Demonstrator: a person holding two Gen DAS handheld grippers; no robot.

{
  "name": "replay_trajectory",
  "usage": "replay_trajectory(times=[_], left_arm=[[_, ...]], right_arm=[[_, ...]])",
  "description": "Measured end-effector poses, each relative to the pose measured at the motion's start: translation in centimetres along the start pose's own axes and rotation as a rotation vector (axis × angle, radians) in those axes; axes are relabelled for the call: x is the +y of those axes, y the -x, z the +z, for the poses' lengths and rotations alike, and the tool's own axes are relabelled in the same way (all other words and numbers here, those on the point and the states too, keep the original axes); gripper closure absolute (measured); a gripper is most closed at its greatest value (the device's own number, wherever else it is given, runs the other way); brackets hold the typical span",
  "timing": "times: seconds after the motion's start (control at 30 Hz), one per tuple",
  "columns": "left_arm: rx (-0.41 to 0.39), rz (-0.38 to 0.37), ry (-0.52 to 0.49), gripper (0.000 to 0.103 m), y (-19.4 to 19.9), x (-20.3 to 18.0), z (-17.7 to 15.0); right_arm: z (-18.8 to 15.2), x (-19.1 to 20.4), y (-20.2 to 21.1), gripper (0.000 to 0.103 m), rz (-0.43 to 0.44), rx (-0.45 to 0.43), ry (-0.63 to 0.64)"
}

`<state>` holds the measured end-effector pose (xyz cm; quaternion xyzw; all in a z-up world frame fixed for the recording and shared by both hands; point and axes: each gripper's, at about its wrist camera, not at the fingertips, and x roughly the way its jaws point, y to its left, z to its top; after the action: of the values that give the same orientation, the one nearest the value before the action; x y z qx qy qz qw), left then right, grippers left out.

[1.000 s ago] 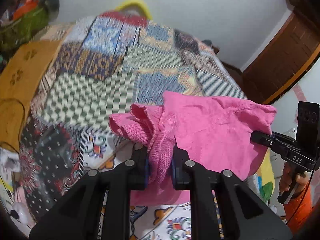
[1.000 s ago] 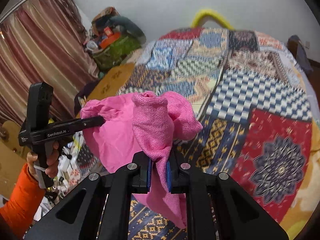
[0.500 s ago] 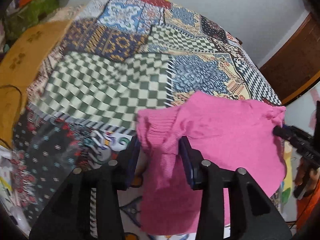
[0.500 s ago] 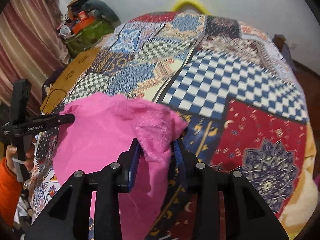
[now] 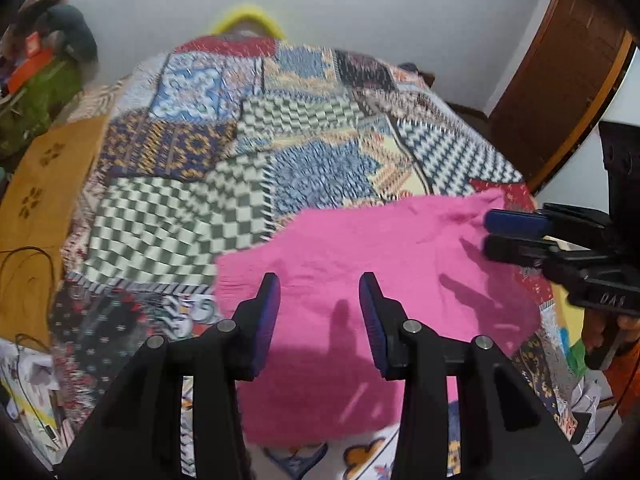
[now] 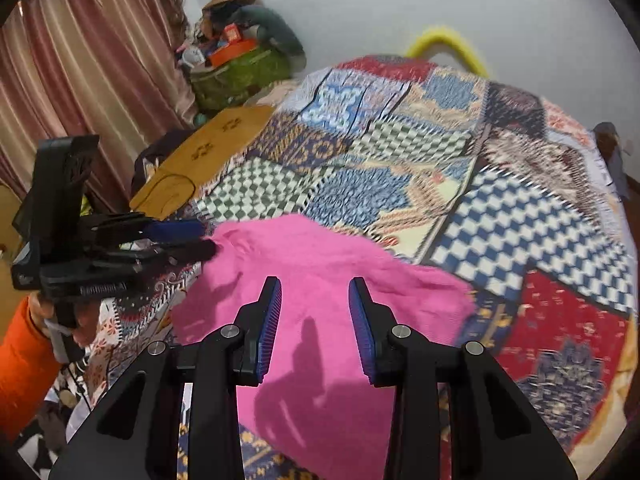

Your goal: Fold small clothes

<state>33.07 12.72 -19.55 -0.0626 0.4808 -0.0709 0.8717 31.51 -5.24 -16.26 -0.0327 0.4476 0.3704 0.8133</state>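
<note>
A pink knitted garment lies spread flat on the patchwork bedspread near the bed's front edge. It also shows in the right wrist view. My left gripper is open and empty just above the garment's left part. My right gripper is open and empty above its right part. The right gripper shows at the garment's right corner in the left wrist view. The left gripper shows at its left corner in the right wrist view.
A brown board with paw prints lies along the bed's left side. A green bag with clutter stands by the curtain. A wooden door is at the right. A yellow tube arches behind the bed.
Both grippers held the pink garment up a second ago. They lowered it onto the bed, opened, and let it go; it now lies flat.
</note>
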Motion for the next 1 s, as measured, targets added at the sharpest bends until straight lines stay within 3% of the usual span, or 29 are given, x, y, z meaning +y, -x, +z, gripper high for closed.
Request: replay_trajectory(times=[0.13, 0.33, 0.53, 0.63, 0.73, 0.87, 1.0], left_arm=[[0.028, 0.060, 0.010, 0.063, -3.0, 0.5, 0.1], [0.008, 0.143, 0.054, 0.063, -4.1, 3.0, 1.2], [-0.020, 0.123, 0.083, 0.063, -1.7, 3.3, 0.9], [-0.039, 0.098, 0.060, 0.059, 0.1, 2.1, 0.2], [-0.041, 0.074, 0.026, 0.053, 1.1, 0.3, -0.9], [0.002, 0.066, -0.014, 0.048, 0.1, -1.5, -2.4], [0.054, 0.081, 0.004, 0.048, -1.4, -1.1, -3.7]], right_arm=[[0.1, -1.8, -2.2, 0.071, -0.051, 0.022, -0.033], [0.1, -5.3, -1.2, 0.071, -0.156, 0.003, -0.090], [-0.2, -4.6, 2.4, 0.071, -0.143, -0.047, -0.078], [-0.3, -3.1, 3.6, 0.060, -0.109, -0.062, -0.052], [-0.7, -1.2, 3.7, 0.057, -0.087, -0.065, -0.013], [-2.0, 0.1, 1.1, 0.057, -0.036, 0.019, -0.010], [-3.6, 0.1, -1.8, 0.057, -0.051, 0.119, -0.008]])
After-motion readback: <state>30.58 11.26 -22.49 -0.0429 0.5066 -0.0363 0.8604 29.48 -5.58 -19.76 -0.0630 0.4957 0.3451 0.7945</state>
